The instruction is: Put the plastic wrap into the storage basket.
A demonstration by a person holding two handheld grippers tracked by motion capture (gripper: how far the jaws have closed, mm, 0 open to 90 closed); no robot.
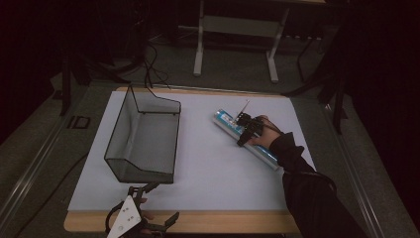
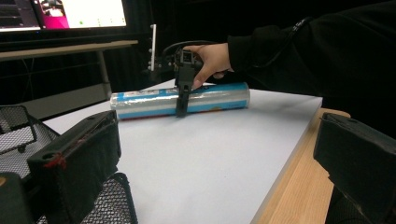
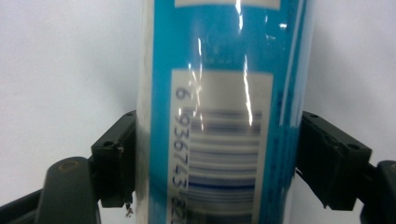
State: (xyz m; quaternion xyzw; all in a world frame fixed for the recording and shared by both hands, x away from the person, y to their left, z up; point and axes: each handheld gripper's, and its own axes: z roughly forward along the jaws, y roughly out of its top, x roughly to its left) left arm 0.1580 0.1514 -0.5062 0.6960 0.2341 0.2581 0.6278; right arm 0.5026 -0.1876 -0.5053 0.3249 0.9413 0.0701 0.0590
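At the near edge of the table (image 1: 198, 223), the left gripper (image 1: 157, 203) rests low with its grey three-cornered plate on top and its two black jaws spread wide apart, holding nothing. Just ahead of it stands a black wire mesh basket (image 1: 143, 136), open at the top and tilted back a little, on the white sheet (image 1: 218, 173) that covers most of the tabletop. In the left gripper view the basket's mesh (image 2: 18, 133) sits close beside the left jaw, and bare wood of the table edge (image 2: 299, 186) shows near the right jaw.

Farther right and well apart from the basket lies a long blue and white roll in clear film (image 1: 225, 120), flat on the sheet and running diagonally. The right gripper (image 1: 243, 135) comes down on its middle, held by the person's hand (image 1: 262, 134) in a dark sleeve. In the right gripper view the jaws press against both sides of the roll (image 3: 219, 116), with its barcode label facing the camera, so this gripper is clamped on the roll. From the left gripper view the roll (image 2: 140, 103) lies across the sheet beyond, with the right gripper (image 2: 182, 109) straddling it from above.
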